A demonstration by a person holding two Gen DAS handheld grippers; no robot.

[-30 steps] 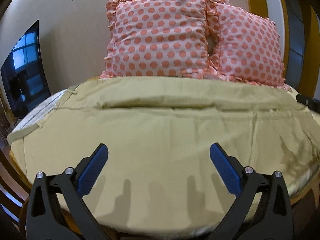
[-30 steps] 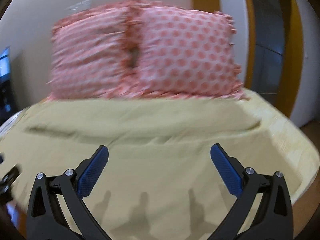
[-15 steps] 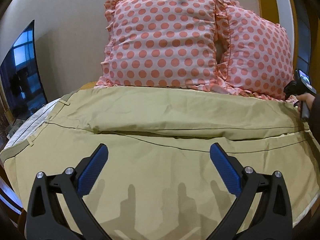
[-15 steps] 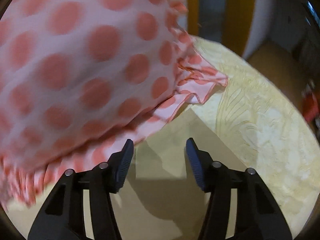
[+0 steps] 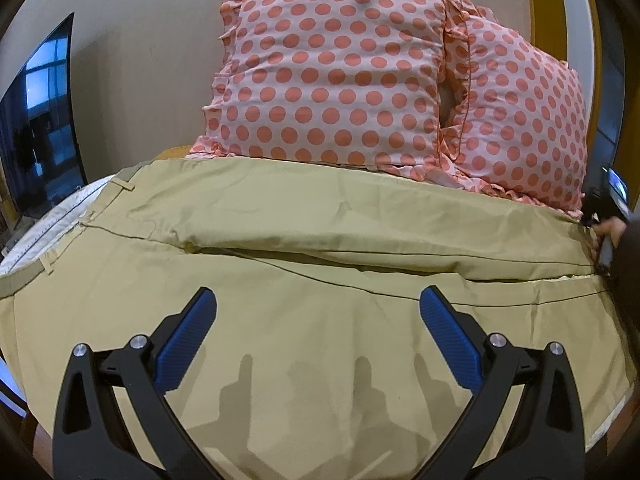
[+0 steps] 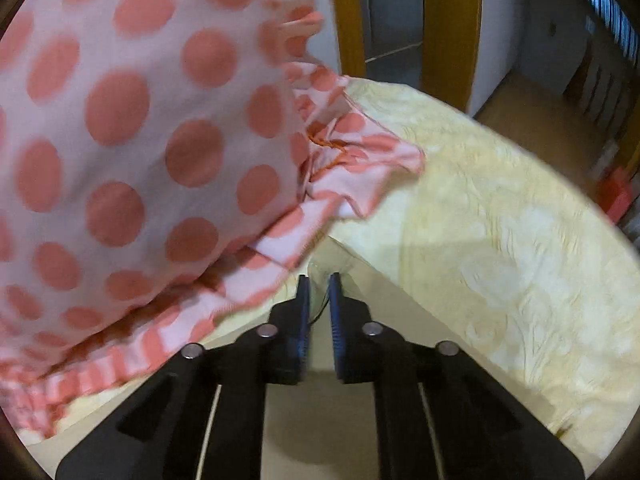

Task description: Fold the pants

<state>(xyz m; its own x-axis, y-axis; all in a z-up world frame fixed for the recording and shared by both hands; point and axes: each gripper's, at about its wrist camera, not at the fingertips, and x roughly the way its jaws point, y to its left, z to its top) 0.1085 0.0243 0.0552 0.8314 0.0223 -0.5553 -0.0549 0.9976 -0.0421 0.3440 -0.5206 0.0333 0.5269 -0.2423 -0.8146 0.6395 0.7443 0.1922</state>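
Observation:
Khaki pants lie spread across the bed, waistband with belt loops at the left, leg hems at the right. My left gripper is open and empty, hovering over the near leg. In the right wrist view, my right gripper has its jaws closed on the far hem corner of the pants, right beside the pillow frill. The right gripper and the hand holding it also show at the right edge of the left wrist view.
Two pink pillows with coral dots lean on the wall behind the pants, close to the far leg. A pale yellow bedspread covers the bed. A dark TV screen stands at left. A doorway opens beyond the bed's right side.
My right gripper swung to the far hem by the pillow and closed from wide open to pinched on the hem corner. My left gripper moved slightly nearer and stays open.

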